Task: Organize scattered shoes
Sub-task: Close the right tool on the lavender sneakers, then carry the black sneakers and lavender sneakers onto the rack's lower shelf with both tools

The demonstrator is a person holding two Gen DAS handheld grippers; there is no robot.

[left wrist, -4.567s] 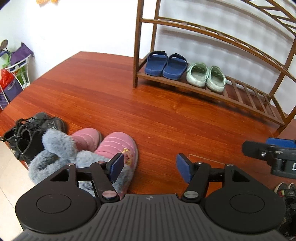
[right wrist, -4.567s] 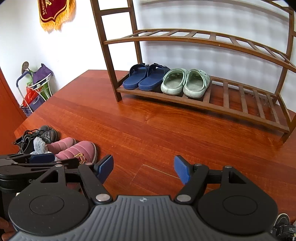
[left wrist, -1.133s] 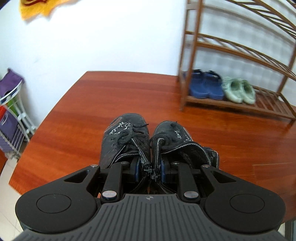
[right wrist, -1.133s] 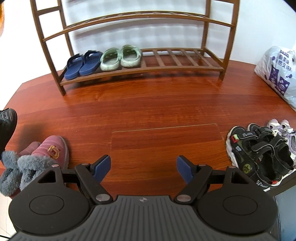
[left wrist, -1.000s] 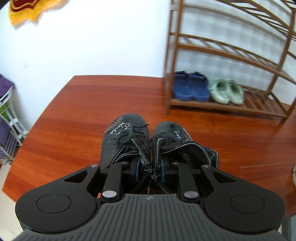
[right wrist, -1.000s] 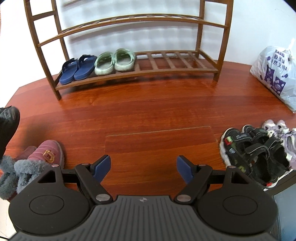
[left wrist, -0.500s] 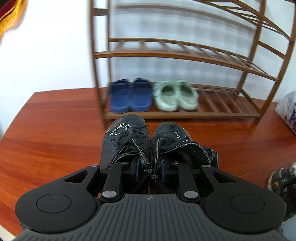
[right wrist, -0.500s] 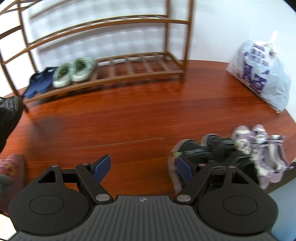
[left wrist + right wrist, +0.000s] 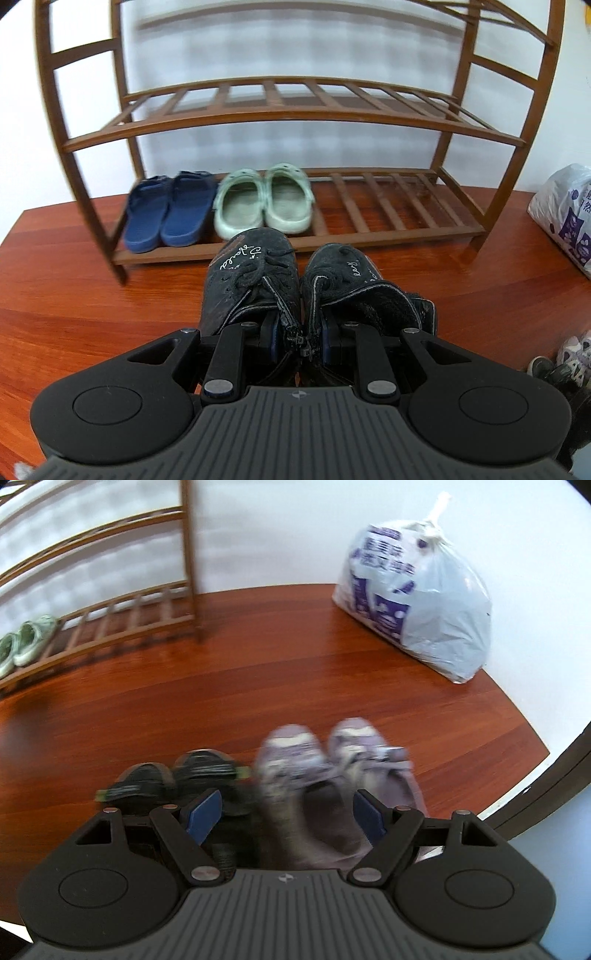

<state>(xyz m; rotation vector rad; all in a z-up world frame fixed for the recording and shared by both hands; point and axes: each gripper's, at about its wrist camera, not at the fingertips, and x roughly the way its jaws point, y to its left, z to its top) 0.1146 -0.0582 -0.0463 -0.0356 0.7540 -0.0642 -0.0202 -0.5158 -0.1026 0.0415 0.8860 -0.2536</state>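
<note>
The left gripper (image 9: 297, 338) is clamped shut on the inner collars of a pair of black lace-up shoes (image 9: 295, 284), both pinched together side by side between its blue pads. The pair is held with toes pointed at a brown wooden shoe rack (image 9: 295, 122) that fills the view just ahead. On the rack's bottom shelf, a pair of blue slides (image 9: 166, 210) and a pair of pale green clogs (image 9: 264, 201) are lined up at the left; the slats to their right are bare, as is the shelf above.

The right gripper (image 9: 286, 816) is held with fingers wide apart, gripping nothing, over a blurred pair of lilac sneakers (image 9: 328, 760) on the wooden floor (image 9: 184, 701). Black sandals (image 9: 173, 779) are seen just beside the sneakers, and a tied white plastic bag (image 9: 421, 609) is propped against the wall beyond.

The step in hand is judged to be the carrying of the black pair to the rack. A lowering onto the open slats beside the clogs is called for next, followed by a release.
</note>
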